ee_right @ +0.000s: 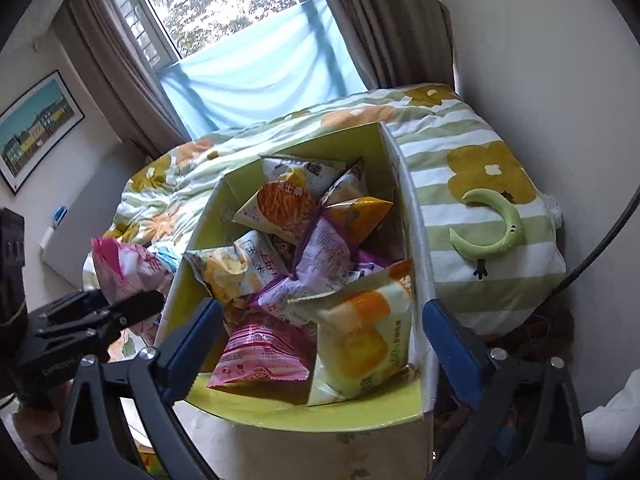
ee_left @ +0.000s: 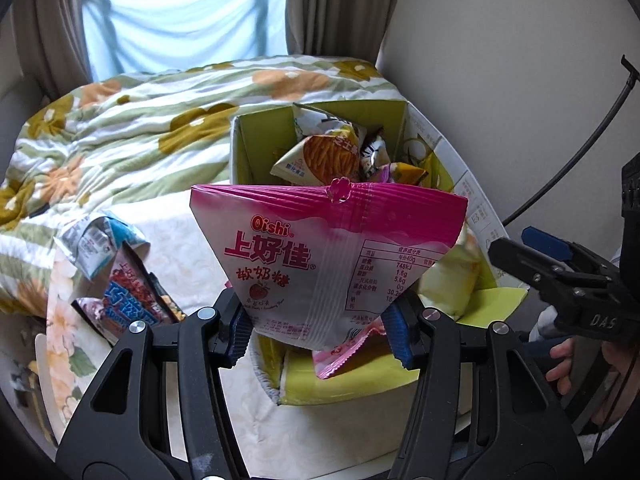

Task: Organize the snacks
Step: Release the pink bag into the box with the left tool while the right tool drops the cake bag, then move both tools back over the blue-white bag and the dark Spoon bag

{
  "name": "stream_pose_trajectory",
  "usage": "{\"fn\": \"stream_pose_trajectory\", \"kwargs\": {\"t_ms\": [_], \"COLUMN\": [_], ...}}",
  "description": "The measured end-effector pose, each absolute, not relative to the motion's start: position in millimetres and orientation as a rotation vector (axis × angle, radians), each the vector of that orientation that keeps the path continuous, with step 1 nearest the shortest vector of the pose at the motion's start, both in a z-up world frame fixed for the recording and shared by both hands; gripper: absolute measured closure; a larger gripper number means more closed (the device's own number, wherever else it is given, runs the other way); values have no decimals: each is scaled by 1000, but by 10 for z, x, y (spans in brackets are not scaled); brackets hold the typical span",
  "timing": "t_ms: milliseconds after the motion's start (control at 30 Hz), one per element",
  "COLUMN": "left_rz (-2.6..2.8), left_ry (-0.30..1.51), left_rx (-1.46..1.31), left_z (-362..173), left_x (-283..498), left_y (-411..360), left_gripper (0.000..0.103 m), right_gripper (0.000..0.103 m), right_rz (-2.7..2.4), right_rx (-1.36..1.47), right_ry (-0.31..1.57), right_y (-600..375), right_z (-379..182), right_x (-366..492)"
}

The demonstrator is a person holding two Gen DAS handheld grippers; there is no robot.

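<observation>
A bed (ee_right: pixel 472 168) under a green-striped, flowered quilt fills the back of the room below a curtained window, and on it, nearer the cameras, sits the open green carton (ee_right: pixel 304 416) that collects the snacks. The carton is already heaped: an orange bag of stick snacks (ee_right: pixel 286 204), a purple packet (ee_right: pixel 326 252), a pale bag printed with yellow fruit (ee_right: pixel 360 344) and a pink wrapper (ee_right: pixel 260 352) lie tumbled over one another. The step in hand looks like loading. The left tongs (ee_left: pixel 320 334) pinch the lower part of the pink Oishi candy bag (ee_left: pixel 320 248), held up in front of the carton's near wall, not yet over the opening. The right tongs (ee_right: pixel 320 344) stand spread wide above the carton with nothing between their blue pads, so they seem to have finished a drop. The next move calls for carrying the pink bag over the near wall and letting it go onto the heap, where a flat spot is scarce and it could slide off. A few more packets (ee_left: pixel 132 292) lie loose on the bed to the left, though how many is hard to tell in the bent edge of the left view. A green crescent-shaped toy (ee_right: pixel 496 224) rests on the quilt to the right, well clear of the work.
</observation>
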State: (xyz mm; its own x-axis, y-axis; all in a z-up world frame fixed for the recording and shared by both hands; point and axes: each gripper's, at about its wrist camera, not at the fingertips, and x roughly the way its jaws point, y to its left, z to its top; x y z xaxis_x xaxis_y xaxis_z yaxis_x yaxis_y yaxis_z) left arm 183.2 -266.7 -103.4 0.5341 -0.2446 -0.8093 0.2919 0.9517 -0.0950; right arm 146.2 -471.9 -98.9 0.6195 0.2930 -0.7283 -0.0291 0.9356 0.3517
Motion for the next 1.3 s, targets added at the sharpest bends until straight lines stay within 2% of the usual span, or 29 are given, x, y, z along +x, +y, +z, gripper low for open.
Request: {"fn": "stream_pose_trajectory", "kwargs": {"t_ms": [400,467,533,900,1300], "left_rz": [-365,-339,-318,-260,-193], "left_ry": [1035,1049,1058,1019,924], "left_rx": [104,121,123,115,57], "left_z": [-1248,-1293,-1325,-1198,-724], "left_x": [2020,2050,2053,1846,1567], "left_y": [-3074,-3115,-3101,-2766,-2325], "left_gripper": [51,43,2,1,1], "right_gripper": [4,4,4,4,4], "right_rz": [177,176,179,224,254], "right_rx": [357,352,342,275,168], "right_ry": [873,874,876,878,823], "right_y": [-4921,-4929,-4923,-4694,-4305], "right_z": [-915,-909,-902,-887,-500], "right_x": [1465,1467,1470,1467,1365]}}
